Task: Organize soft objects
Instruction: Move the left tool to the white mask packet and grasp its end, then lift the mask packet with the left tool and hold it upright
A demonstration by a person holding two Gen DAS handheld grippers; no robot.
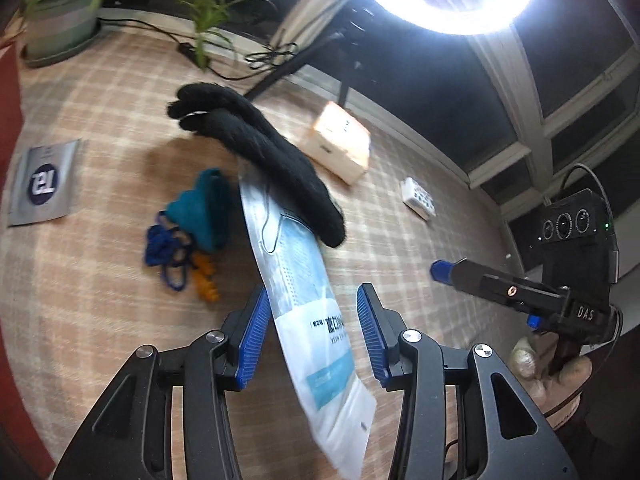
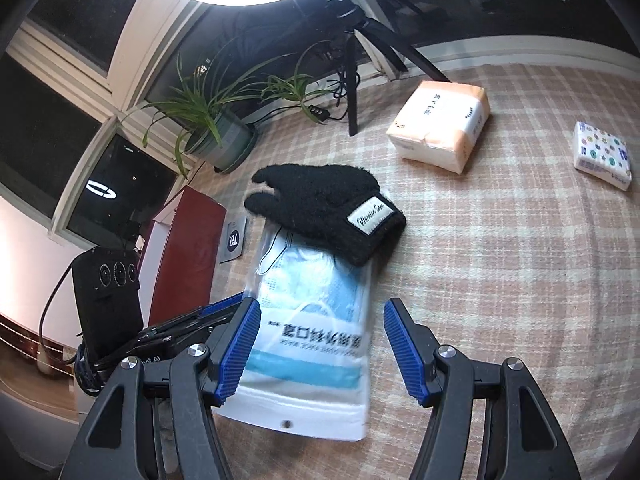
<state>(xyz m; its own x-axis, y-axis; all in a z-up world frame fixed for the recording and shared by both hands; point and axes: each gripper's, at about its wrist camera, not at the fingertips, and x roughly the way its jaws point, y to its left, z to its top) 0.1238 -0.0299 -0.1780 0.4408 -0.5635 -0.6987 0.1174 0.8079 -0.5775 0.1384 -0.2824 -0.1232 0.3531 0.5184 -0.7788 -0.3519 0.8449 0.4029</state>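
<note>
A clear packet of blue face masks [image 1: 304, 300] lies on the checked tablecloth, with a black knitted glove [image 1: 264, 152] resting on its far end. My left gripper [image 1: 312, 328] is open, its blue pads on either side of the packet's near end. The right wrist view shows the same packet [image 2: 312, 340] and glove [image 2: 332, 208], with my right gripper [image 2: 320, 348] open around the packet's near end. The right gripper also shows in the left wrist view [image 1: 444, 270], off to the right. A teal knitted item [image 1: 200, 208] with blue cord and orange earplugs lies left of the packet.
A tissue pack [image 2: 444, 128] and a small patterned tissue pack [image 2: 602, 156] lie at the far right. A potted plant [image 2: 224, 136], a tripod [image 2: 352, 64] and cables stand at the back edge. A grey sachet [image 1: 44, 180] lies far left, a red box [image 2: 184, 256] beside it.
</note>
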